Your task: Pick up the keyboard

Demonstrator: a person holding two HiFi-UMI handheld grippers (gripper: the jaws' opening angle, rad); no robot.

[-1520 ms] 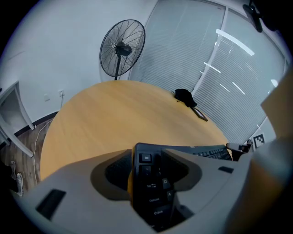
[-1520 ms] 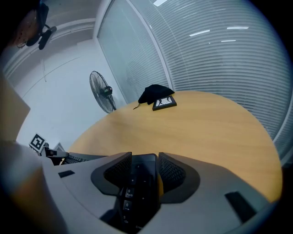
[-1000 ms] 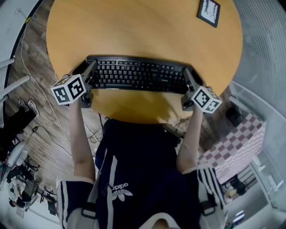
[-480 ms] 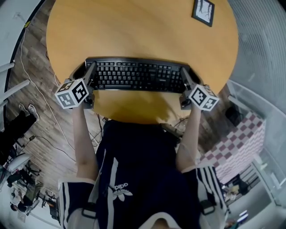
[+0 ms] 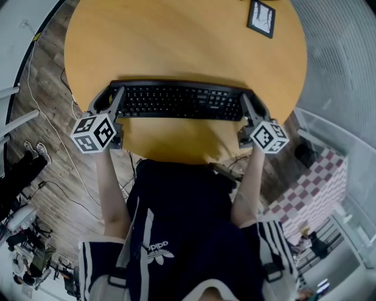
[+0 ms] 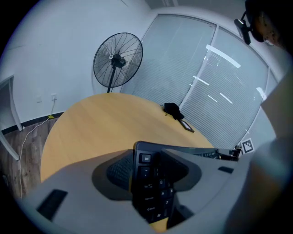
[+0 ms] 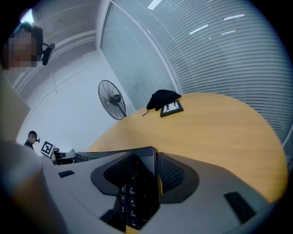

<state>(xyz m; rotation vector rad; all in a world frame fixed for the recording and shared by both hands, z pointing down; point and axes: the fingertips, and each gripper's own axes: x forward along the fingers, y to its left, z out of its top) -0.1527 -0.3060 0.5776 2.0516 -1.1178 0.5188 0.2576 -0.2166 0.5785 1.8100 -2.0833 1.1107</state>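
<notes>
The grasp seems done — left claw is closed on the keyboard at its left end, right claw at its right. The next move should lift both ends evenly off the worktop.

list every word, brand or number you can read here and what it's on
"adidas": on the person's dark shorts, upside down in the head view.
"Esc", "Q", "A", "Z": keys at the keyboard's left end, in the left gripper view.
Other keyboard legends: too small or blurred to read.
On the picture frame: nothing readable.

Bright, even light; fisheye edges, perhaps slightly soft.
</notes>
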